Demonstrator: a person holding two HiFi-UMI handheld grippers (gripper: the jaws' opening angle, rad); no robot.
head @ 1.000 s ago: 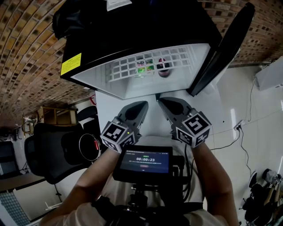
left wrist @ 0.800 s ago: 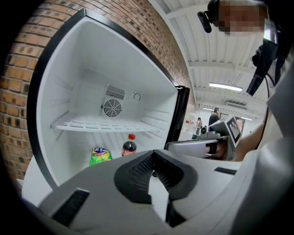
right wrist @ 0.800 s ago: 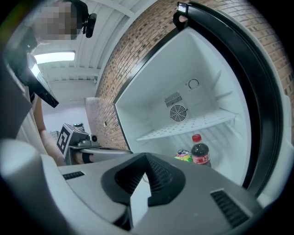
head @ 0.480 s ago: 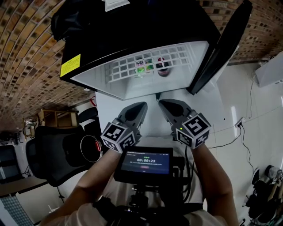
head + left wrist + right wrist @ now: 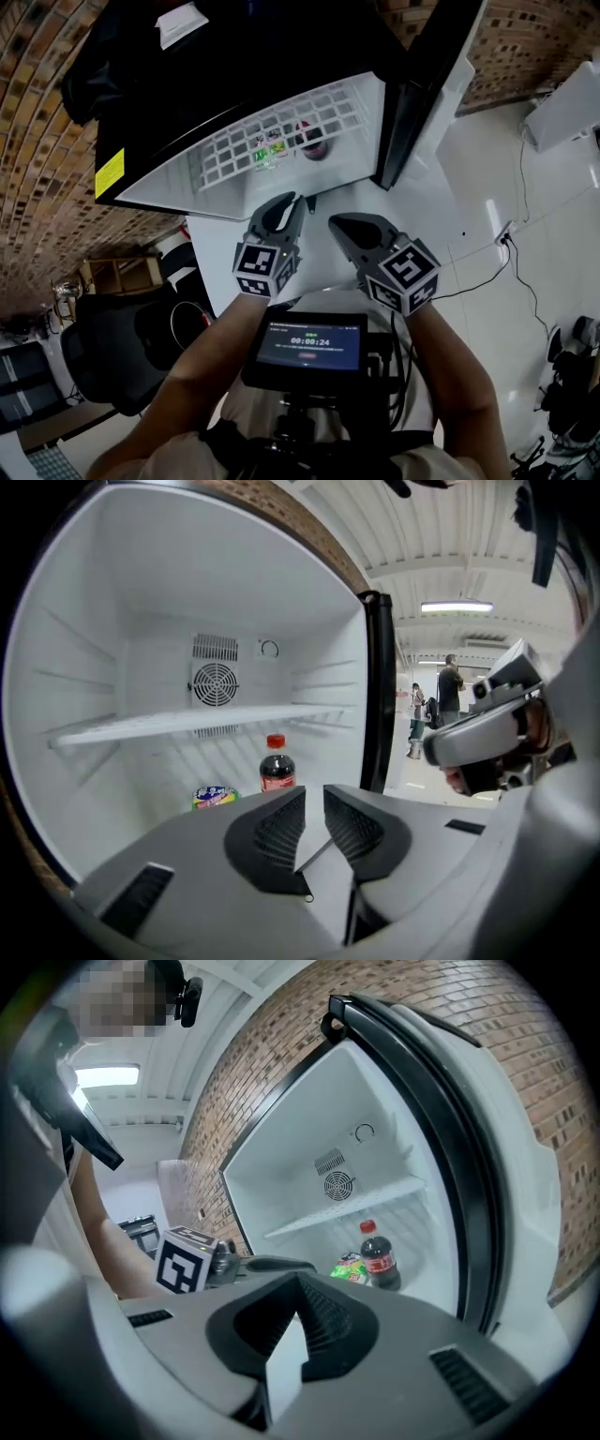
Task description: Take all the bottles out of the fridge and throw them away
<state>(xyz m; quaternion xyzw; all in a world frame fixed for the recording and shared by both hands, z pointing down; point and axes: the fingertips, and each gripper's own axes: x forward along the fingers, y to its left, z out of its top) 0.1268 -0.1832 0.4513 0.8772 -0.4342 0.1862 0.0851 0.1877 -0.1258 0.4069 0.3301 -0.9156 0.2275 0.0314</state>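
Both bottles stand on the fridge (image 5: 141, 621) floor, at 12 o'clock of my tools: a red-capped cola bottle (image 5: 277, 766), with a green-labelled bottle (image 5: 215, 797) at its 9 o'clock. My left tool (image 5: 314, 794) has just been opening; it is narrowly apart and empty. My right tool (image 5: 300, 1283) is together, empty. Risk: jaws this narrow would topple the cola bottle. Bottle labels are unreadable; my screen (image 5: 307, 342) shows 00:00:24.

The open fridge (image 5: 84, 621) has a white wire shelf (image 5: 187, 724) running across its middle. On the fridge floor below the shelf, a dark cola bottle (image 5: 277, 769) with a red cap stands upright. A green-labelled bottle (image 5: 215, 797) sits just beside it at its eight o'clock, partly hidden.
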